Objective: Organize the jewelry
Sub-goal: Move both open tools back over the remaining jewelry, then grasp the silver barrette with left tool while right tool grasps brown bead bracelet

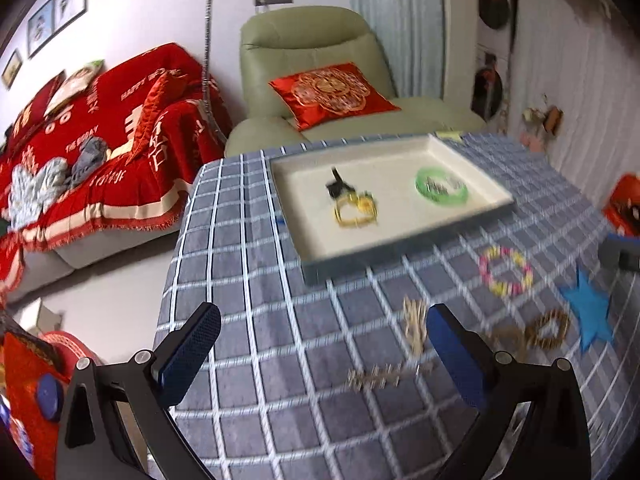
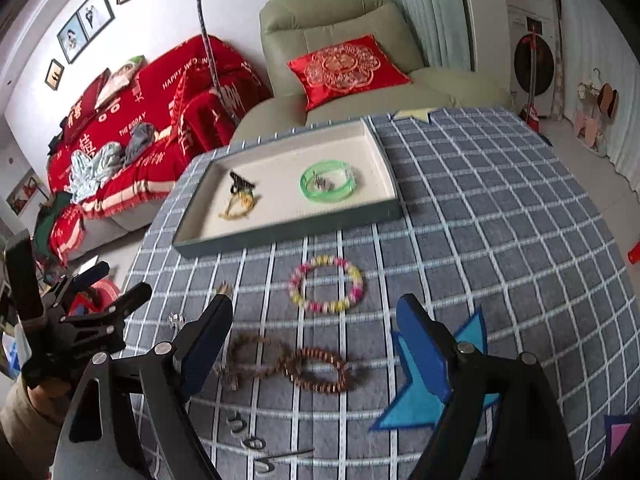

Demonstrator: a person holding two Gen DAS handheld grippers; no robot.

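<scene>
Sat straight ahead of the right gripper (image 2: 314, 318), well beyond its fingertips: the shallow tray (image 2: 384, 152), cream inside, grey-green outside, on the checked tablecloth (image 2: 500, 216). Held a green bangle (image 2: 328, 186) on its right half, with a small silvery piece lying inside the ring, and a yellow-gold chain (image 2: 240, 204) with a black clip-like piece touching it on the left half. Lay just short of the tray's near wall, apart from it: a pink-and-yellow beaded bracelet (image 2: 327, 289). Rested nearer still, between the right gripper's wide-spread, empty jaws: a brown beaded bracelet (image 2: 318, 368), touching a paler beaded loop (image 2: 248, 354) on its left. Lay under that gripper's right finger: a blue felt star (image 2: 420, 404). Glinted close beneath the right gripper: a few small silver hoops (image 2: 248, 438). Hung to the left, off the table edge: the left gripper (image 1: 322, 354), jaws wide apart too, nothing between them. Showed blurred through its own camera: a pale straw-coloured strand (image 1: 414, 330) and a silvery chain (image 1: 374, 378) between the fingers, tray ahead and to the right, the pink-and-yellow bracelet further right. Stood behind the table: a pale green armchair (image 2: 340, 12) with a red embroidered cushion (image 2: 346, 68), and left of it a sofa under a red throw (image 2: 160, 92).
</scene>
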